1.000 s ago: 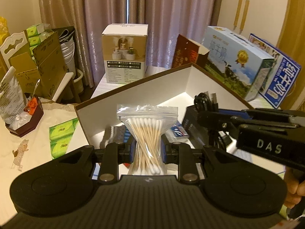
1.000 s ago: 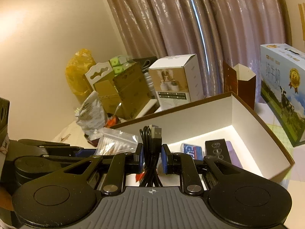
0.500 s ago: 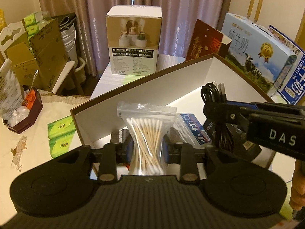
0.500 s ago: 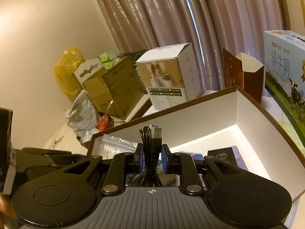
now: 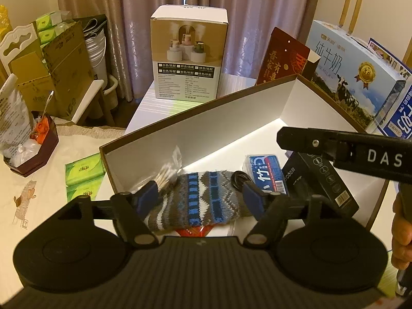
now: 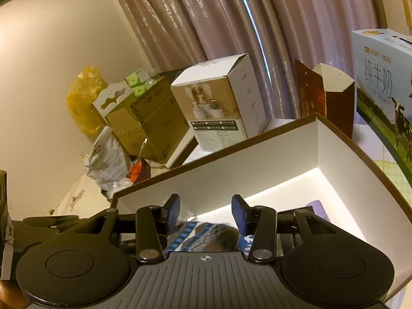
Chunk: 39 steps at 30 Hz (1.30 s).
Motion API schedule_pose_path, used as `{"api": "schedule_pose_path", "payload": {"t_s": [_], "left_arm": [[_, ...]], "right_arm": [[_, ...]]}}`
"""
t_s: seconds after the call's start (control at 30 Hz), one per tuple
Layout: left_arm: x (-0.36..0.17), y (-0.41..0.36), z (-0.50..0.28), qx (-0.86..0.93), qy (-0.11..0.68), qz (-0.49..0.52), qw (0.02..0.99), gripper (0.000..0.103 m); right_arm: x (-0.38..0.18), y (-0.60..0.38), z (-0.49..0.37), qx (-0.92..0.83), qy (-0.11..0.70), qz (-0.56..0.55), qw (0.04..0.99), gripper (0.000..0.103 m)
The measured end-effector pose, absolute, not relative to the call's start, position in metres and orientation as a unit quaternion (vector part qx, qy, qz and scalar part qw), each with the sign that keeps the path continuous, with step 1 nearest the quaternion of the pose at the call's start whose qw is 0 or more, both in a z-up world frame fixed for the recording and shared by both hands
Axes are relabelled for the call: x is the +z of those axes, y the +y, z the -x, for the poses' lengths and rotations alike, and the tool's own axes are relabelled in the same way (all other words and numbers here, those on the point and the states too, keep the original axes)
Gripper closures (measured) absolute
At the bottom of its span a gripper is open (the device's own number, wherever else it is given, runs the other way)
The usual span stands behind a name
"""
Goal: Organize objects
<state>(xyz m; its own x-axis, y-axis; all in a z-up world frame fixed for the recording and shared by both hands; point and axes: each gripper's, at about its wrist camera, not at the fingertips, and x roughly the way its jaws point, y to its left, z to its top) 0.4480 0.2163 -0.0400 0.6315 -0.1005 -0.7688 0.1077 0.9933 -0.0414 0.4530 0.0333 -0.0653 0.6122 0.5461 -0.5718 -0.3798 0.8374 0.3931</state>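
While both sets are spread and empty over the box (image 5: 231,118), my left tongs (image 5: 200,195) sit nearest the cotton swab bag (image 5: 167,172) at their left tip; right tongs (image 6: 206,213) hover above the knitted sock (image 6: 203,234).

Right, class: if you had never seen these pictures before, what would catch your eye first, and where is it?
The big open box with white walls fills the middle of both views. Inside it lies a patterned knitted sock in grey, blue and white, between the spread fingers of the left hand-held gripper, with a blurred bag of cotton swabs at its left. Behind the box stands a white and tan product carton.
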Motion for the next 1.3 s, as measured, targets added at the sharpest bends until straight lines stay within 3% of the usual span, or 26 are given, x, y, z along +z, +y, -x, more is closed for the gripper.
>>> {"api": "schedule_pose_path", "payload": {"t_s": [0.23,0.5,0.7,1.0,1.3], "left_arm": [[-0.033,0.212,-0.438,-0.066,0.42,-0.007,0.905,0.025],[-0.022,0.21,-0.418,-0.068,0.414,-0.003,0.908,0.018],[-0.007,0.208,-0.394,-0.071,0.399,0.005,0.914,0.011],[0.019,0.202,-0.348,-0.067,0.37,0.025,0.926,0.004],[0.032,0.186,-0.303,-0.076,0.362,0.03,0.929,0.003]], "right_arm": [[-0.064,0.019,-0.442,0.253,0.361,-0.123,0.889,0.043],[-0.053,-0.002,-0.422,0.244,0.351,-0.144,0.892,0.016],[-0.043,-0.021,-0.399,0.231,0.339,-0.146,0.9,0.002],[-0.035,-0.051,-0.352,0.205,0.331,-0.142,0.91,0.002],[-0.022,-0.069,-0.305,0.196,0.317,-0.113,0.921,0.002]]}}
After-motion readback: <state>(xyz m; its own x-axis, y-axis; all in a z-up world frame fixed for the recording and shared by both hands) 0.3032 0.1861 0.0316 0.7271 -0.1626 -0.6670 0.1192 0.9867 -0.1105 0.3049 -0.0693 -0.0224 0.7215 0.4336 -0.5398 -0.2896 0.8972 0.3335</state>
